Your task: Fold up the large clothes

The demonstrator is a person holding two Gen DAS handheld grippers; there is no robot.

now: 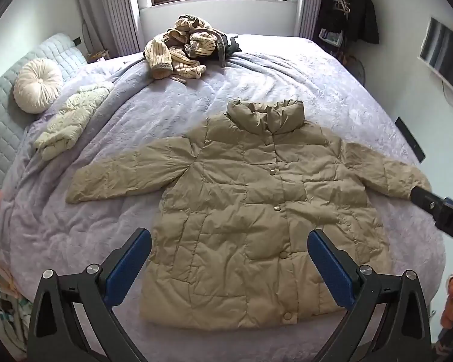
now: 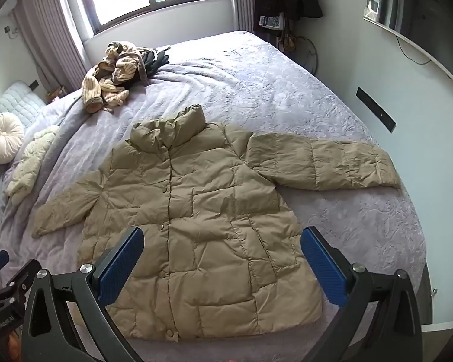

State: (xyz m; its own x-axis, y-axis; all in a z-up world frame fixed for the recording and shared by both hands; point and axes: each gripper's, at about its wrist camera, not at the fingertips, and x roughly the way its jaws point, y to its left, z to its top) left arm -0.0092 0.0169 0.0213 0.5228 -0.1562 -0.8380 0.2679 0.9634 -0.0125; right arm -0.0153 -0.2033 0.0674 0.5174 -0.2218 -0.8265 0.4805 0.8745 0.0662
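**Tan puffer jacket laid flat, both grippers spread above its hem**

A tan quilted puffer jacket (image 1: 256, 199) lies face up and buttoned on the lavender bedspread (image 1: 271, 78), collar toward the top of the frame and hem toward the bottom. Both sleeves stretch out sideways, one reaching the left middle of the left wrist view, the other running to its right edge.

In the left wrist view the left gripper (image 1: 229, 244) fills the bottom of the frame, its blue-padded fingers (image 1: 130, 262) spread wide with nothing between them. The jacket's lower half shows in the gap; whether the pads touch the cloth I cannot tell. At the right edge of that same view a black part of the other tool sits against the end of the right-hand sleeve.

In the right wrist view the right gripper (image 2: 222, 241) is likewise wide open and empty at the bottom of the frame, the jacket's lower front lying between and beyond its fingers. The sleeve there extends to the right middle of the frame.

Toward the top of both views, near the window, sits a heap of striped cream clothes (image 1: 181, 48). At the upper left rest a round cream cushion (image 1: 37, 86) and a pale quilted garment (image 1: 72, 119).
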